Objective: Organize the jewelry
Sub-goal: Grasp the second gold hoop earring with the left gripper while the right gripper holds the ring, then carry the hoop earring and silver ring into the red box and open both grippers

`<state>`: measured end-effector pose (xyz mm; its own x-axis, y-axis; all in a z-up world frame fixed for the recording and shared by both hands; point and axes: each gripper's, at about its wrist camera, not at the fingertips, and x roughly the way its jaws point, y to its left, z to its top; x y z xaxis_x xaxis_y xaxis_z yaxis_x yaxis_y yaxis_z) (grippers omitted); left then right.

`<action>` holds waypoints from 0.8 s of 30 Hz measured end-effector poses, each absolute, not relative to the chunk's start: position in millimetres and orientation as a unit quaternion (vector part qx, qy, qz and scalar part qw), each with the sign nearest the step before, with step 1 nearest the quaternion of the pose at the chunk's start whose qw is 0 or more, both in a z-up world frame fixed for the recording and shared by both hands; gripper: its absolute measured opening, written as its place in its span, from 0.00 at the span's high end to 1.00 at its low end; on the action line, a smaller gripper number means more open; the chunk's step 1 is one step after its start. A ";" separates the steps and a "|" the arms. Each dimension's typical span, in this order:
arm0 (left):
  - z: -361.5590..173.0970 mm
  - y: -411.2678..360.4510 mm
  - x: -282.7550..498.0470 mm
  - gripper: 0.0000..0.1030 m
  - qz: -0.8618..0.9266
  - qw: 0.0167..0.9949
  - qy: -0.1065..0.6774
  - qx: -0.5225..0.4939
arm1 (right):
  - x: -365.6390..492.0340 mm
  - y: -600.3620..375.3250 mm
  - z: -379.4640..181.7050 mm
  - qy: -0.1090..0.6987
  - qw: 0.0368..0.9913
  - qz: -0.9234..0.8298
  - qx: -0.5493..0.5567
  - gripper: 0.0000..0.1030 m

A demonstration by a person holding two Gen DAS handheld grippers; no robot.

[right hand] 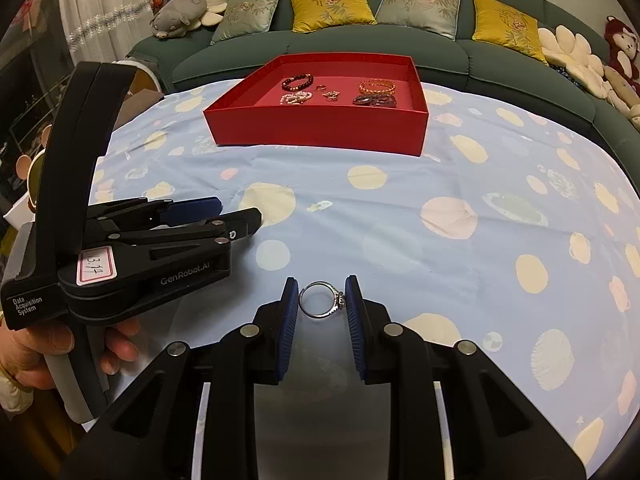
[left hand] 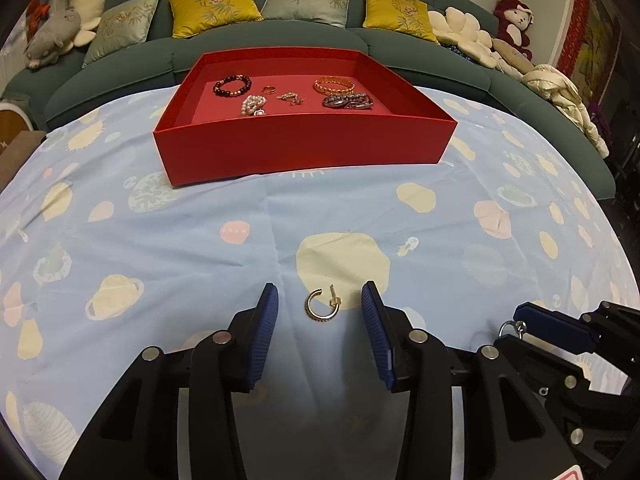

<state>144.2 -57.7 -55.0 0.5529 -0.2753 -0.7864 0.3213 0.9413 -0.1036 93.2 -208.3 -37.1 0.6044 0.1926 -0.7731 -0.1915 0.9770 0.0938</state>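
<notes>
One sofa (left hand: 280,36) at 12 o'clock, four cushions, one red tray (left hand: 304,148) with six pieces, two grippers, left gripper (left hand: 320,304) jaws apart around one hoop earring (left hand: 320,308), right gripper (right hand: 322,300) clamped on one ring (right hand: 320,300).

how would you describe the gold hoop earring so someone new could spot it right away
Start at the red tray on the blue patterned cloth, then come toward the near edge. The gold hoop earring lies flat on the cloth between the left gripper pads, untouched. Unlike the jewelry inside the tray, it lies alone outside, an open hoop with a post.
</notes>
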 end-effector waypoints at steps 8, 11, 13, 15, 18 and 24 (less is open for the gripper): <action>-55.2 -62.1 140.8 0.85 -0.183 0.879 0.439 0.031 | 92.5 -216.5 -33.3 0.428 0.898 0.101 0.009 0.77; -54.5 -62.8 140.3 0.85 -0.187 0.878 0.441 0.028 | 92.1 -216.8 -31.5 0.425 0.899 0.100 0.010 0.77; -53.3 -62.6 140.1 0.85 -0.190 0.876 0.442 0.025 | 91.7 -217.3 -30.7 0.424 0.900 0.100 0.011 0.77; -50.1 -61.8 139.3 0.85 -0.192 0.877 0.440 0.019 | 91.7 -218.2 -28.9 0.422 0.901 0.100 0.013 0.77; -39.2 -59.0 137.2 0.85 -0.195 0.881 0.431 0.011 | 92.1 -219.0 -20.9 0.415 0.904 0.101 0.020 0.77; -2.6 -52.3 134.0 0.85 -0.199 0.893 0.404 -0.004 | 96.8 -218.3 10.9 0.380 0.918 0.107 0.033 0.77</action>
<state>134.0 -52.3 -2.6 0.5952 -0.3581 -0.7194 0.3515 0.9211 -0.1677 96.8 -218.3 10.9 0.6888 0.2210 -0.6904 -0.1709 0.9751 0.1417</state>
